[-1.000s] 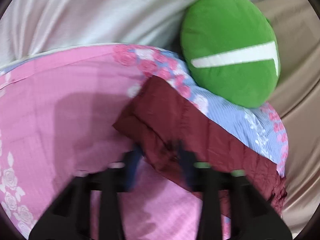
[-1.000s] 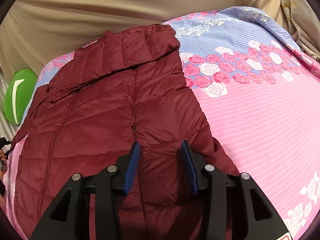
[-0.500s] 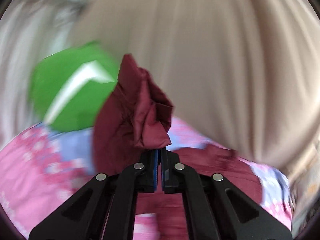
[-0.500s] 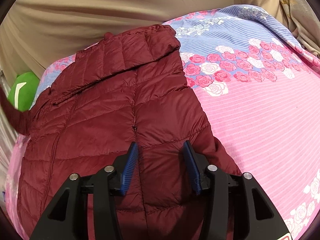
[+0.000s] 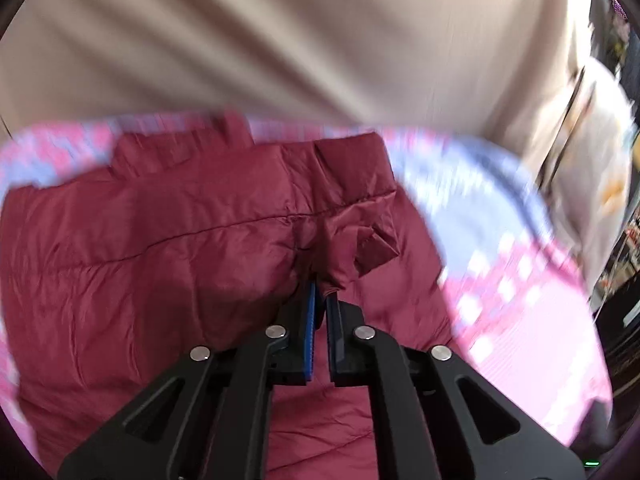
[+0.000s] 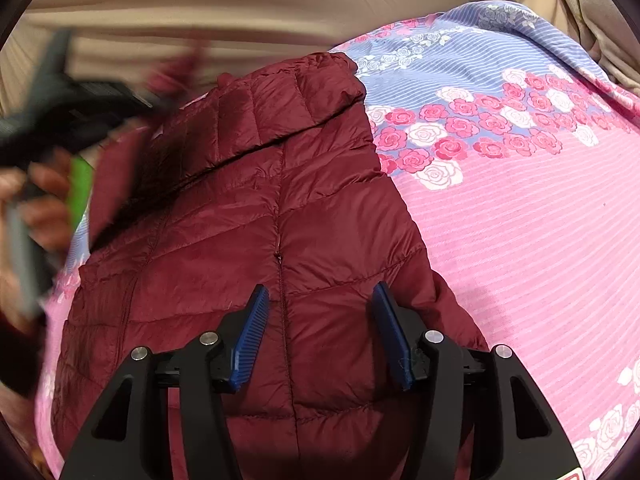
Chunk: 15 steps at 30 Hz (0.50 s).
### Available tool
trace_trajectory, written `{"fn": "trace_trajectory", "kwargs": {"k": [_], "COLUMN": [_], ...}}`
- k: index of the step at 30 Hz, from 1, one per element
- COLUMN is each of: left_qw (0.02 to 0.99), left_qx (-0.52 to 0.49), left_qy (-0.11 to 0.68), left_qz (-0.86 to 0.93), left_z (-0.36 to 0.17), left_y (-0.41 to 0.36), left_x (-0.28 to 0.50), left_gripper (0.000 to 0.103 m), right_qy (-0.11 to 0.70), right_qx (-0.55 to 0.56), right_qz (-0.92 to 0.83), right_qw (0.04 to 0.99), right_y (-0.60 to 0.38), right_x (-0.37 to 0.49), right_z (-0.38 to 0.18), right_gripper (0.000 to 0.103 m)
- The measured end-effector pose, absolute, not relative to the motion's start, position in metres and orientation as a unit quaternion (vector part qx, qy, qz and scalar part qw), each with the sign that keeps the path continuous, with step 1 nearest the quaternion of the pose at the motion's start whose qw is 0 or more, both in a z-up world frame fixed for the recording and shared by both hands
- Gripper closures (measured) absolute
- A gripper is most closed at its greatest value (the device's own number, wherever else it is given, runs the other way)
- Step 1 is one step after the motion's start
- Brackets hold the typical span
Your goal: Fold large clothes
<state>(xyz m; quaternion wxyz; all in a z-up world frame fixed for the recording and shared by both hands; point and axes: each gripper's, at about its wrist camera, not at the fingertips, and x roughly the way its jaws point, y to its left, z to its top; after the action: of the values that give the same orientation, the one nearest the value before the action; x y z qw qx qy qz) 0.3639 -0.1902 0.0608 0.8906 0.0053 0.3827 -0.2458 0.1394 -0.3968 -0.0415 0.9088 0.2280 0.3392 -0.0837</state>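
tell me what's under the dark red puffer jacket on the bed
The dark red quilted puffer jacket lies on a pink and blue rose-print bedsheet, visible on both sides. Anything between jacket and sheet is covered.

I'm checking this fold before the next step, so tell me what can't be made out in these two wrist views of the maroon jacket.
- Left wrist view: which part of the maroon jacket the left claw pinches; the fabric is bunched and motion-blurred.
- Left wrist view: the bedsheet pattern, smeared by blur.
- Right wrist view: the jacket's hem, cut off by the bottom edge behind the open right claw.
- Right wrist view: the green thing, mostly hidden by the blurred hand.
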Motion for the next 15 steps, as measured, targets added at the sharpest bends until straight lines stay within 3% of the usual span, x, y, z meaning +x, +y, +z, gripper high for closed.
{"fn": "trace_trajectory", "kwargs": {"k": [2,6,8,10,15], "left_qw": [0.877,0.865,0.866,0.883,0.900], "left_qx": [0.004,-0.054,-0.078,-0.081,-0.107], "left_qy": [0.416,0.432,0.423,0.399,0.388], "left_qz": [-0.240,-0.251,-0.255,-0.233,-0.165], "left_z": [0.031,0.011,0.019,0.029,0.039], "left_y": [-0.198,-0.164,-0.136,-0.108,-0.024], "left_x": [0.370,0.361,0.350,0.334,0.327], "left_gripper": [0.077,0.061,0.034,0.022,0.019], "right_qy": [0.338,0.335,0.333,0.331,0.317], "right_qx": [0.231,0.234,0.235,0.232,0.261], "right_qz": [-0.082,-0.081,-0.086,-0.104,-0.085], "right_qw": [0.908,0.909,0.909,0.909,0.908], "right_y": [-0.397,-0.397,-0.398,-0.398,-0.406], "right_x": [0.139,0.138,0.136,0.134,0.144], "right_z": [-0.041,-0.040,-0.039,-0.036,-0.009], "right_gripper": [0.049,0.045,0.045,0.045,0.040]}}
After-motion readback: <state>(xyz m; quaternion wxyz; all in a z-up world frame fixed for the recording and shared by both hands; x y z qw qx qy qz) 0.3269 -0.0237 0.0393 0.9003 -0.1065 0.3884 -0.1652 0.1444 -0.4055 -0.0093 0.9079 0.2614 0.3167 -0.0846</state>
